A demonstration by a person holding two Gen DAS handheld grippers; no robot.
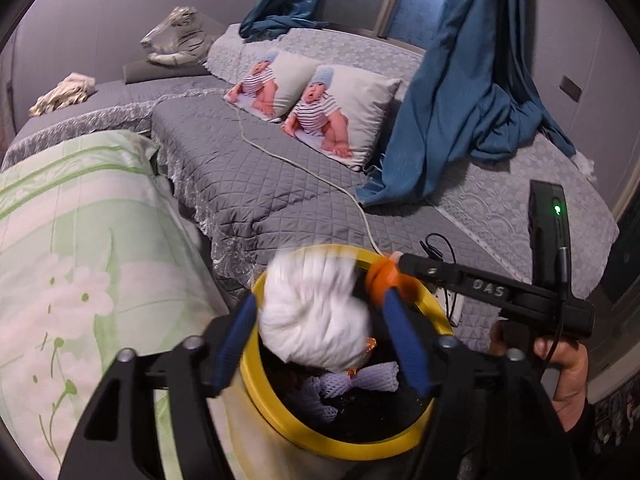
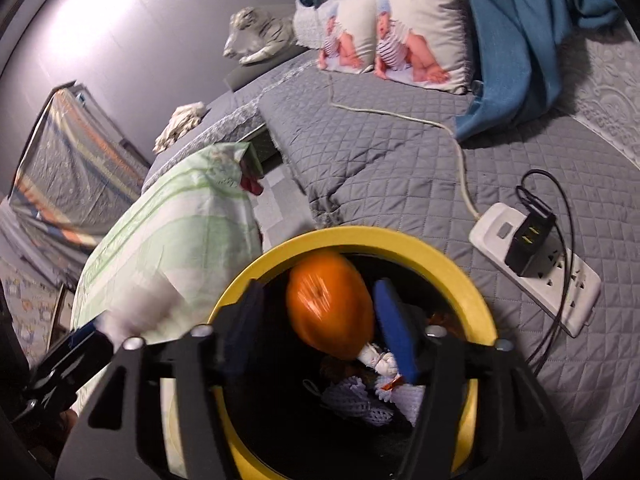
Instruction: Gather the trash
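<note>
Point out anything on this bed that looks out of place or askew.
The blue curtain hangs down and pools on the grey quilt instead of falling clear. A white power strip with a black charger plugged in lies on the bedding, its cord trailing across the quilt toward the pillows.
</note>
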